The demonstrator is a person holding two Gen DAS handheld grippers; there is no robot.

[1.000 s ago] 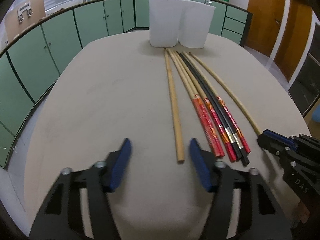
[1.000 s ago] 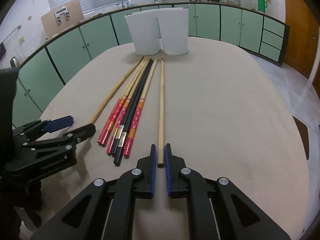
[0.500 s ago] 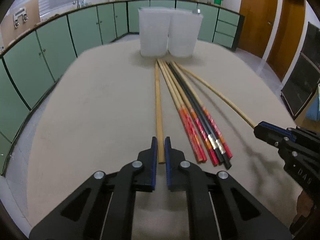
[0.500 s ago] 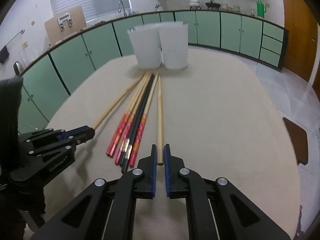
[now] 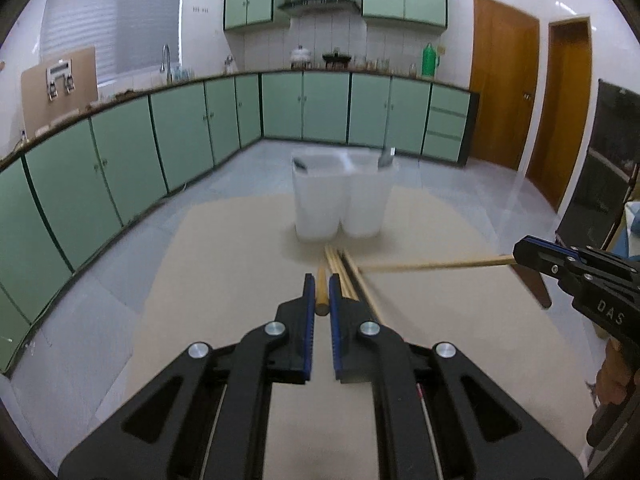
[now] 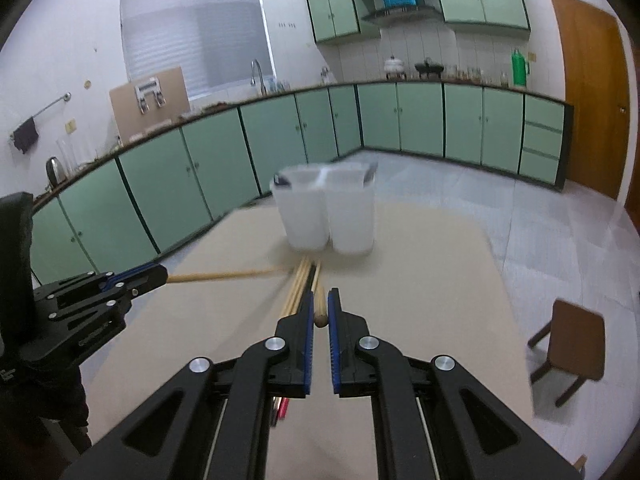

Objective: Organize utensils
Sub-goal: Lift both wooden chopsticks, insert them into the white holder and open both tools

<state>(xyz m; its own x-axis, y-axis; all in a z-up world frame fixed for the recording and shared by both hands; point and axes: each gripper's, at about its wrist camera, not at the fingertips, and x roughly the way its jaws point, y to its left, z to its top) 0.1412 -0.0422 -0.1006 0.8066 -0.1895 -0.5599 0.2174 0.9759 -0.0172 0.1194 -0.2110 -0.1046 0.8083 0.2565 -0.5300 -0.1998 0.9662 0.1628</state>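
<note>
Chopsticks are clamped end-on, one in the left gripper (image 5: 319,295) and one in the right gripper (image 6: 319,309), both lifted toward the white bins (image 5: 340,204). Judged best: tip each steeply, enter one compartment, then release; others (image 6: 298,286) remain on the bench (image 6: 420,280).

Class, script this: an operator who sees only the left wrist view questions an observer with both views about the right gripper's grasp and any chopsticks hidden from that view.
Operator: Is the right gripper closed on its chopstick?
Observer: Yes. In the right wrist view, the right gripper is shut on the butt end of a bamboo chopstick.
Operator: Any red-handled chopsticks near it?
Observer: Yes. Red chopstick ends show beneath the right gripper, between its arms.
</note>
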